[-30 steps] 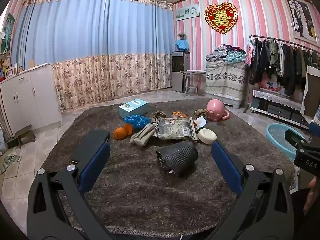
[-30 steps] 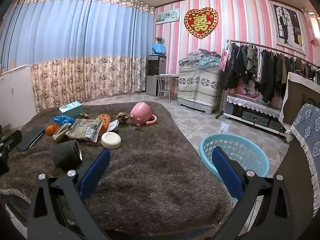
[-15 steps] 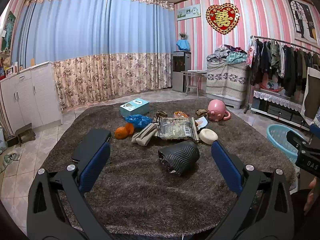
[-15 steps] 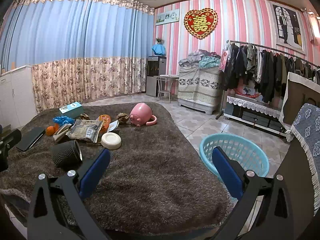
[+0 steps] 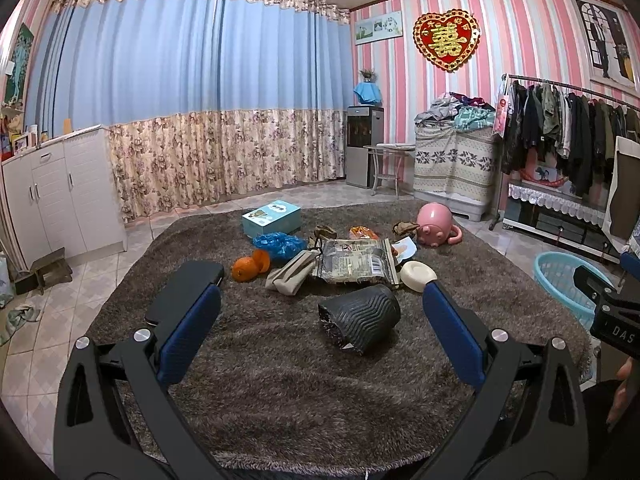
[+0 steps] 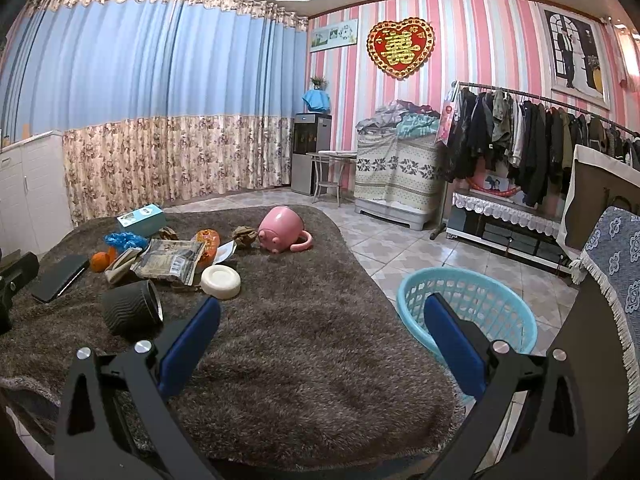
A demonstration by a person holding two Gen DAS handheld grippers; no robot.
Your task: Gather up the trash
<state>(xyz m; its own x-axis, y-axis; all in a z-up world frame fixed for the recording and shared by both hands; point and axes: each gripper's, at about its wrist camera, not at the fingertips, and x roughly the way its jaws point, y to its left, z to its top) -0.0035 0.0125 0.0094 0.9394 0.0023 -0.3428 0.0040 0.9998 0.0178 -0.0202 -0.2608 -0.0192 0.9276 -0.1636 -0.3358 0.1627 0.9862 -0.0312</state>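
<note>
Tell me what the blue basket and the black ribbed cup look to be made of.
Blue basket: looks like moulded plastic, slightly glossy, with slotted lattice walls. Black ribbed cup: probably matte rubbery plastic or textured paper, with a chevron-ridged sleeve; hard to tell.

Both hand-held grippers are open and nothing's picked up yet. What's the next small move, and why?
Probably ease the left hand-held gripper forward and down onto the black ribbed cup. It lies on its side on the rug, nearest of the clutter and roughly centred between the open jaws. The right hand-held gripper, also open and empty, points nearer the blue basket, where trash would likely go.
</note>
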